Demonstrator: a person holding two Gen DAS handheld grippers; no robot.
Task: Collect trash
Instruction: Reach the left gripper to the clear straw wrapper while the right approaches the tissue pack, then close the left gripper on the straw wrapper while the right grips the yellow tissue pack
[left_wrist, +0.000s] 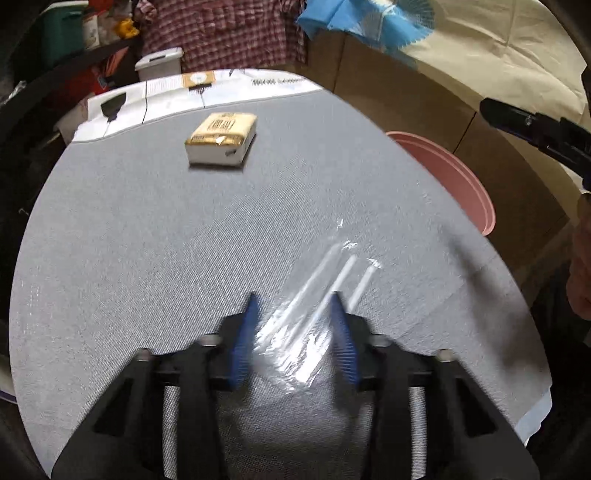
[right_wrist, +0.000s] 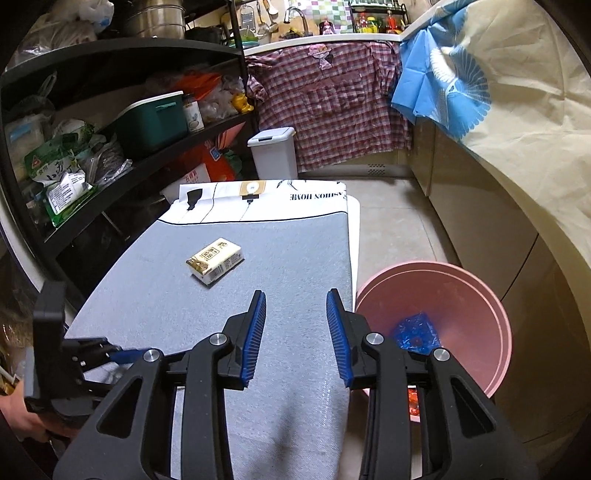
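A clear plastic wrapper (left_wrist: 310, 325) with thin white straws inside lies flat on the grey table cloth (left_wrist: 147, 229). My left gripper (left_wrist: 293, 297) points down at it, fingers standing apart on either side of the wrapper, pads not pressing it. My right gripper (right_wrist: 295, 295) hovers open and empty over the table's right edge. Just right of it, on the floor, stands a pink bin (right_wrist: 461, 291) holding a crumpled blue wrapper (right_wrist: 415, 332) and something orange. A yellow and white tissue pack (right_wrist: 215, 260) rests farther back on the cloth.
A black shelf (right_wrist: 110, 129) crammed with bags and boxes runs along the left of the table. A small white lidded bin (right_wrist: 275, 155) and a hanging checked shirt (right_wrist: 332, 99) are behind it. A hand holds the left gripper's body (right_wrist: 55, 354) at the lower left.
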